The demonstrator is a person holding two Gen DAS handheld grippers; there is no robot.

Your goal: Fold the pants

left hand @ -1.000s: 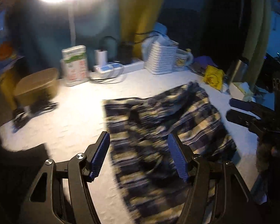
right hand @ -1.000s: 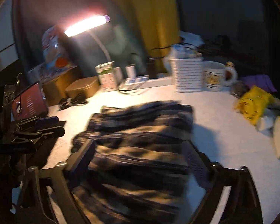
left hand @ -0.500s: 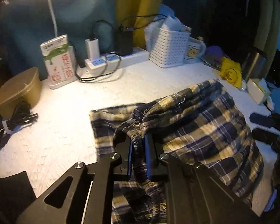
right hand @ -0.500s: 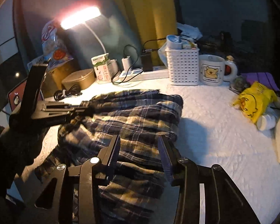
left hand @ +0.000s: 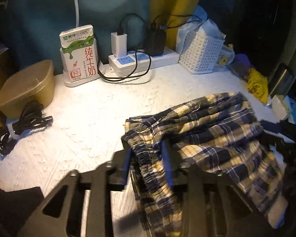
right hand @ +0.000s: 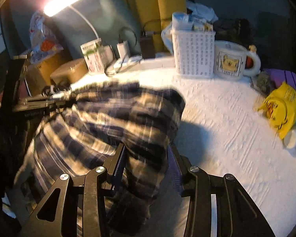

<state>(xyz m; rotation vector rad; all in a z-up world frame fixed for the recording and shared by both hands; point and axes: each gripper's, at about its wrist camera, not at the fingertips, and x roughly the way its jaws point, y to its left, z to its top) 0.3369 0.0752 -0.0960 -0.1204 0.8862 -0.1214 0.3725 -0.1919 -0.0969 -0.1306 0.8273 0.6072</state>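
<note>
One carton reads 纯牛奶; left tongs opening around the pants waistband, right tongs pinching their cloth.

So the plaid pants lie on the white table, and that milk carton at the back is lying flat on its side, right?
Not quite. The milk carton stands upright at the back of the white table, as the left wrist view shows. The plaid pants are indeed on the table.
</note>
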